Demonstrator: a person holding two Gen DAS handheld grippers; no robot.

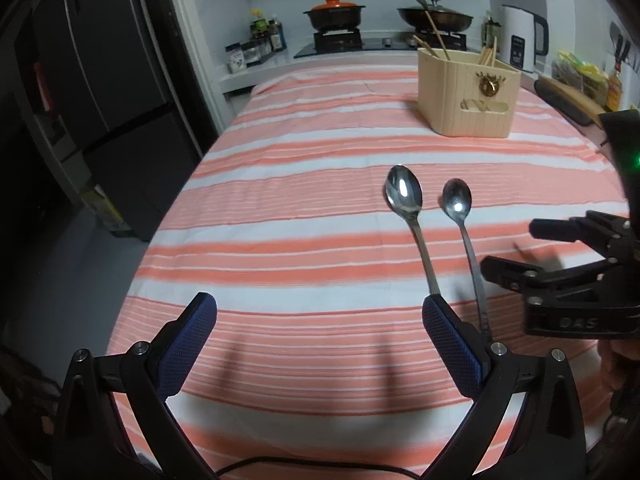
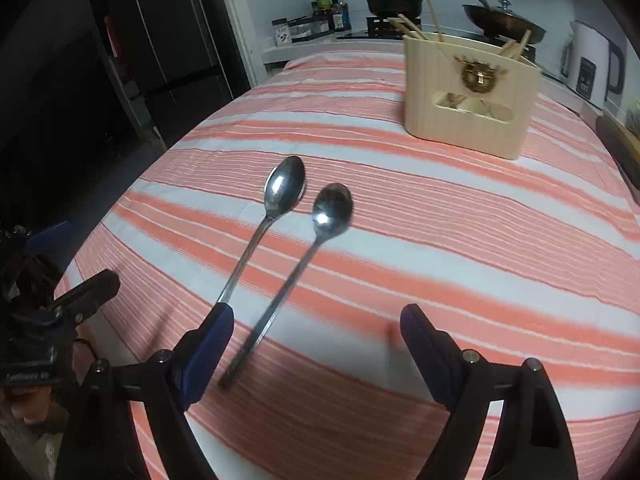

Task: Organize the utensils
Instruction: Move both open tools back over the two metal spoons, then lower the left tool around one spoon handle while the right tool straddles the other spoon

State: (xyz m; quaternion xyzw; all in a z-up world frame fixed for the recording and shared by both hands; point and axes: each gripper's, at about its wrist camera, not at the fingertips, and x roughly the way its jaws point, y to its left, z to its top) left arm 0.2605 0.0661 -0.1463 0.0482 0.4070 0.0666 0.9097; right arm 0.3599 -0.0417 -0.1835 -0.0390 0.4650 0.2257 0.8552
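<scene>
Left wrist view: a cream holder [image 1: 468,92] stands on the striped cloth [image 1: 280,200] of the table. Wooden chopsticks [image 1: 434,42] lean out of its far compartment, and more wooden sticks [image 1: 489,54] rise from the other one. Through the slot in its front wall pale wooden pieces show, but which they are I cannot tell.

Two metal spoons lie on the cloth on the near side of the holder, well apart from it. The larger spoon [image 1: 412,216] and the smaller spoon [image 1: 464,224] lie side by side, nearly parallel and just apart, bowls up. Their long axes run toward the holder, with the bowls at the holder end and the handles at the near end.

The left gripper [image 1: 320,320] hovers over bare cloth with its jaws spread wide and nothing between them. Its right finger covers the handle end of the larger spoon, so contact cannot be judged.

In the right wrist view, the right gripper [image 2: 316,328] also stands wide open and holds nothing. The handle of the smaller spoon [image 2: 304,256] reaches in between its fingers, near the left one, with no pad pressing on it. The handle of the larger spoon [image 2: 268,220] ends at the tip of that left finger [image 2: 212,340].
</scene>
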